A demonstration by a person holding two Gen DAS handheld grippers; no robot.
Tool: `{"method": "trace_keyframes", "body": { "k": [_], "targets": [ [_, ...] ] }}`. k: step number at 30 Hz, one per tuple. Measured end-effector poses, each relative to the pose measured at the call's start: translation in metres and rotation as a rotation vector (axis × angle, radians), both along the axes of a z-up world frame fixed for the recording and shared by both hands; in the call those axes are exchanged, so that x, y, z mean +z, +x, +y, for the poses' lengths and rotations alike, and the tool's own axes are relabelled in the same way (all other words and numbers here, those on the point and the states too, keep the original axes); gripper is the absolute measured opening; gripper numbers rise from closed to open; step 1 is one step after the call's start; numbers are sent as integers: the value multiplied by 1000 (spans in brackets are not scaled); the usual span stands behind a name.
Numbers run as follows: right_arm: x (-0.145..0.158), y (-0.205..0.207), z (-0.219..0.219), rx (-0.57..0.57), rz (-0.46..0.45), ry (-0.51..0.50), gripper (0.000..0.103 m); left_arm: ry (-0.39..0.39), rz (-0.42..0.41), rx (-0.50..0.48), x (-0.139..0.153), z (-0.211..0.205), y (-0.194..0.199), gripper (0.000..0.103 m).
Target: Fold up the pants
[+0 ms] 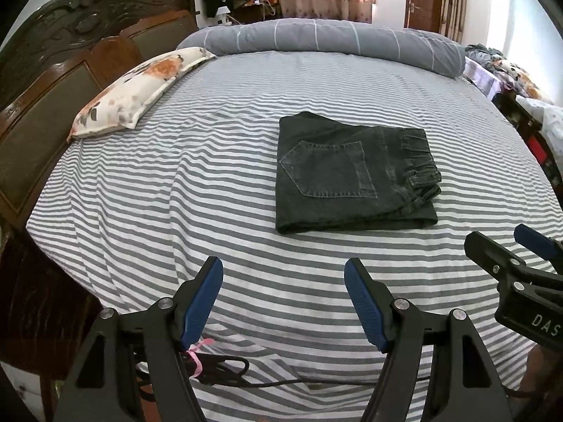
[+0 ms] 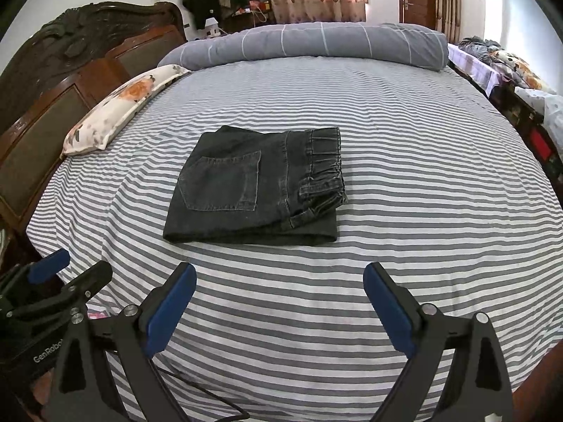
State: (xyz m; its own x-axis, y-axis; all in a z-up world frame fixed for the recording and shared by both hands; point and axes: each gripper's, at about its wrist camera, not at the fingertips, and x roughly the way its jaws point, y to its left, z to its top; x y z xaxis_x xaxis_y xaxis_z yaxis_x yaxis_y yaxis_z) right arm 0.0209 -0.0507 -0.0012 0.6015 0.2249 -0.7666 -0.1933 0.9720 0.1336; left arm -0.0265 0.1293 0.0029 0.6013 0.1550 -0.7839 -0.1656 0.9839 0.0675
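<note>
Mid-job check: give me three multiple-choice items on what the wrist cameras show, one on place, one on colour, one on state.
1. Where do the pants lie?
A. on the striped sheet
B. on the pillow
C. in the left tool

2. What colour are the pants?
A. red
B. black
C. white

3. How is the right tool?
A. shut on the pants
B. shut, empty
C. open, empty

Answers: 1 A, sheet shows all round them; 2 B, dark denim; 3 C, fingers spread, nothing between.
</note>
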Motion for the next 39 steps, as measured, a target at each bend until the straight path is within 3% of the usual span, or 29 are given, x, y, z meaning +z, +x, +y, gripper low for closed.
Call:
{"method": "trace_keyframes", "body": {
  "k": [39],
  "targets": [
    [-8,-5,-1,7,21,-3,94,51,-5,11,0,-3,-2,72]
  ]
}}
